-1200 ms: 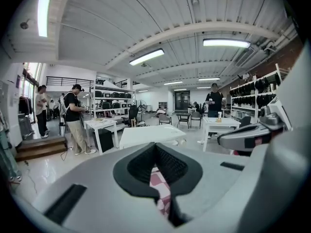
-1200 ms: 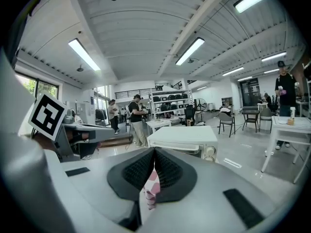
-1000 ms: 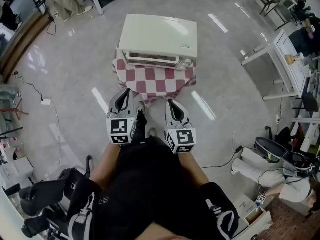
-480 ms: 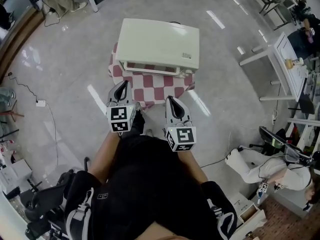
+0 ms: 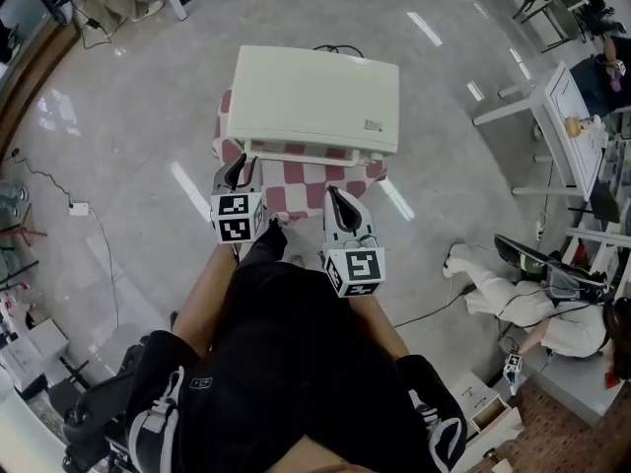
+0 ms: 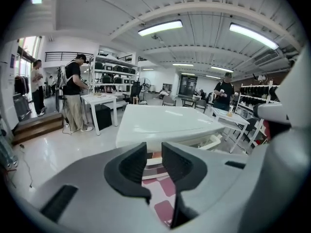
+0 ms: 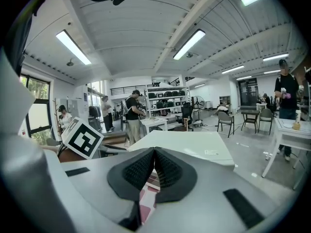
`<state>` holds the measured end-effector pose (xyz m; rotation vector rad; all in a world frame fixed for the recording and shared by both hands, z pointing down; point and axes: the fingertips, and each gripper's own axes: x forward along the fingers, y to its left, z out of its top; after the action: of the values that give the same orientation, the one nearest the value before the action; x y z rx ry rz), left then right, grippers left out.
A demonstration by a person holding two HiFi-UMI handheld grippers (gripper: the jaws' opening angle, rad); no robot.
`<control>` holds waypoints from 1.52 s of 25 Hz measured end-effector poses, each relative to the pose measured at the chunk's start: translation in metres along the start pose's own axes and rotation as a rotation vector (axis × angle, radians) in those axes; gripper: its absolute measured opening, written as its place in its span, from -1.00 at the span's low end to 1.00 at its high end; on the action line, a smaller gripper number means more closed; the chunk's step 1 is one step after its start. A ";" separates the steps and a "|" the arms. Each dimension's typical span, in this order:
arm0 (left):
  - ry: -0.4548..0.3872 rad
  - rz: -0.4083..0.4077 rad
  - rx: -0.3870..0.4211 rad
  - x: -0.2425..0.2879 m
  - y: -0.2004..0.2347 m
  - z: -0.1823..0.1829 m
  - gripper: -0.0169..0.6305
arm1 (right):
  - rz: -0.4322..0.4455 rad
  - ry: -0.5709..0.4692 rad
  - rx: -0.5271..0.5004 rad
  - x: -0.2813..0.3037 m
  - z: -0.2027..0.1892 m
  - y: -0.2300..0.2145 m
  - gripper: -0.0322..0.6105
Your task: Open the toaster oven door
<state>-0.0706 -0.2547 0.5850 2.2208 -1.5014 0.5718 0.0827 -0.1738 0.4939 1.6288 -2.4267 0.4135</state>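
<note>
The cream toaster oven [image 5: 314, 97] stands on a small table with a red-and-white checked cloth [image 5: 301, 177]. Its front faces me, and only a thin strip of the door shows under the top edge. My left gripper [image 5: 237, 168] hangs over the cloth's left front corner, just short of the oven's front. Its jaws have just been opening and stand a little apart, with nothing between them [image 6: 154, 161]. The oven [image 6: 165, 123] fills the view beyond them. My right gripper [image 5: 336, 198] is at the cloth's front edge, shut and empty [image 7: 154, 166], with the oven [image 7: 189, 144] ahead of it.
A white table [image 5: 557, 116] stands to the right and a seated person [image 5: 513, 299] is at the lower right. A cable and power strip [image 5: 77, 208] lie on the floor at the left. People [image 6: 74, 98] stand at tables and shelves further back.
Both grippers have moved forward to the checked table, the left one further and lower. The left jaws, shut before, now stand apart. The right jaws stay shut.
</note>
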 end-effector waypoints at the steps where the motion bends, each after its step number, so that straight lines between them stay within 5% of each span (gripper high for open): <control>1: 0.013 0.000 -0.012 0.006 0.004 -0.002 -0.66 | 0.001 0.002 0.000 0.005 0.001 0.000 -0.82; 17: 0.235 -0.013 -0.077 0.057 0.027 -0.028 -0.57 | -0.007 0.014 -0.001 0.031 0.004 -0.008 -0.82; 38: 0.258 -0.023 -0.148 0.027 0.021 -0.072 -0.60 | -0.011 -0.009 -0.003 0.013 -0.003 -0.004 -0.82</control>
<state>-0.0887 -0.2445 0.6621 1.9657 -1.3395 0.6881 0.0813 -0.1853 0.5010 1.6454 -2.4227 0.4019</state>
